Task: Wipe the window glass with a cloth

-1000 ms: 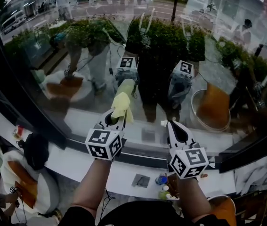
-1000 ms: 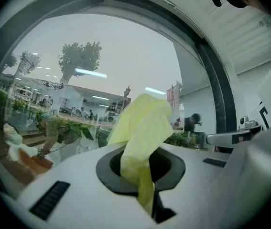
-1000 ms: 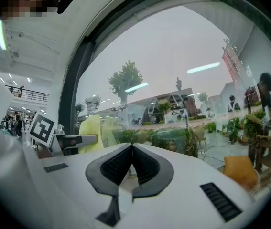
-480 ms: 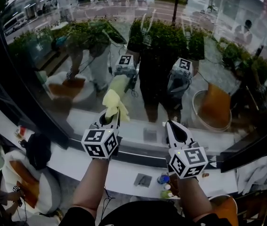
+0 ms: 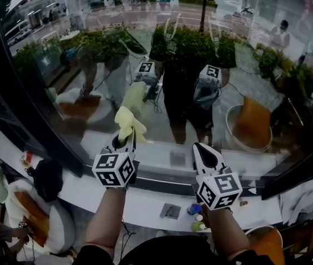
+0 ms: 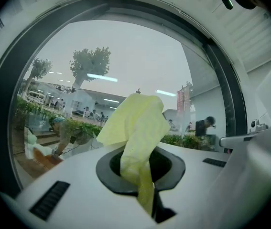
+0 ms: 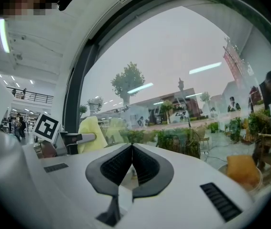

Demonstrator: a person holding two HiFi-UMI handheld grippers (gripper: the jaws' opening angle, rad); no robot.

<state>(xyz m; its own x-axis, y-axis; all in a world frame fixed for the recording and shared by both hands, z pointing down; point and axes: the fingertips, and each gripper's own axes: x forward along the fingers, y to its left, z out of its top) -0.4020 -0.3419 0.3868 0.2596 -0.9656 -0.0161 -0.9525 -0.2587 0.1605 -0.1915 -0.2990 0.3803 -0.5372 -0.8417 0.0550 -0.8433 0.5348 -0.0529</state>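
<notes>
A pale yellow cloth (image 5: pixel 126 122) sticks up out of my left gripper (image 5: pixel 122 142), which is shut on it; the cloth's top presses against the window glass (image 5: pixel 162 65). In the left gripper view the cloth (image 6: pixel 137 128) rises from between the closed jaws of the left gripper (image 6: pixel 142 175) and folds over toward the pane. My right gripper (image 5: pixel 203 152) is held to the right, just in front of the glass, shut with nothing in it. The right gripper view has its jaws (image 7: pixel 131 163) meeting at the tips, with the cloth (image 7: pixel 91 135) at the far left.
A white sill (image 5: pixel 145 203) runs below the glass with small bottles (image 5: pixel 192 210) and a grey card (image 5: pixel 170 211) on it. The dark curved window frame (image 5: pixel 40 131) sweeps down the left. The pane mirrors both grippers and people indoors.
My left gripper and the cloth have slid left and a little up along the glass. The right gripper has stayed nearly in place.
</notes>
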